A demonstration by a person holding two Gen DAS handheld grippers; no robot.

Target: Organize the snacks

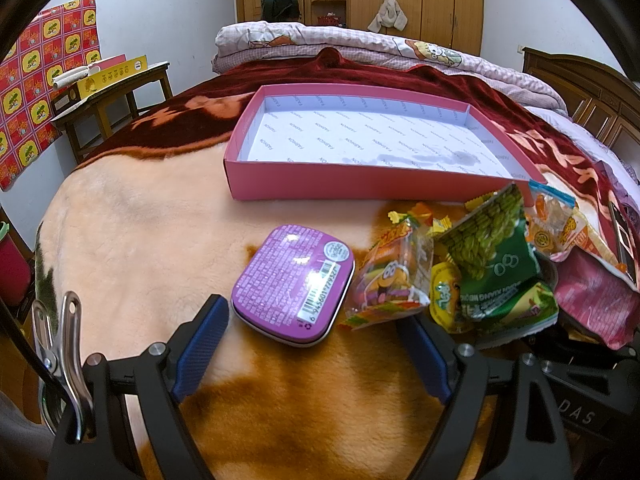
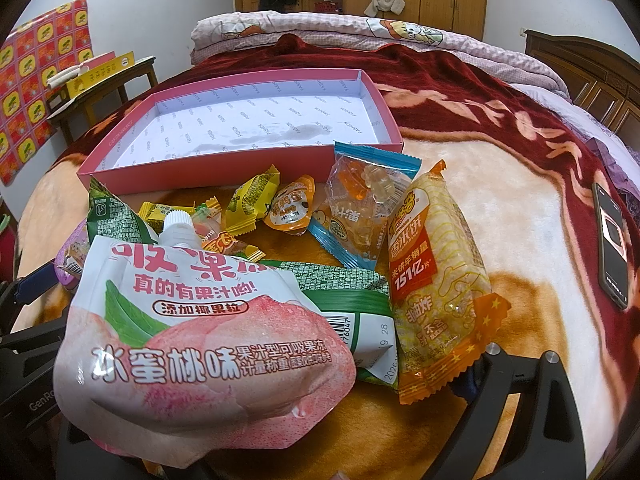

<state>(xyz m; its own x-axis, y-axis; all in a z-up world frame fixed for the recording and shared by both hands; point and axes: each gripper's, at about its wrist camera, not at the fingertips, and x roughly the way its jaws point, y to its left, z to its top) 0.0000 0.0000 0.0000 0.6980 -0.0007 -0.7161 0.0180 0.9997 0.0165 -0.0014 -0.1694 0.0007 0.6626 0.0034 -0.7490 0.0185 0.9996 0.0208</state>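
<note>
An empty pink box (image 1: 360, 184) (image 2: 240, 168) sits on the blanket. A purple tin (image 1: 292, 284) lies upside down just ahead of my left gripper (image 1: 316, 344), which is open with the tin's near edge between its blue fingers (image 1: 200, 344). To the right is a pile of snacks with a green packet (image 1: 496, 248) on top. In the right wrist view a white and pink peach jelly pouch (image 2: 200, 340) fills the foreground over my right gripper (image 2: 320, 384). It hides the left finger. The right finger (image 2: 468, 380) stands wide, clear of the pouch, under an orange rice-cracker pack (image 2: 436, 280).
Small candies (image 2: 252, 196), a blue gummy packet (image 2: 360, 208) and a green packet (image 2: 344, 296) lie between the pouch and the box. A phone (image 2: 612, 248) rests on the blanket at the far right. A wooden side table (image 1: 116, 92) stands left of the bed, with folded quilts (image 1: 360, 44) behind.
</note>
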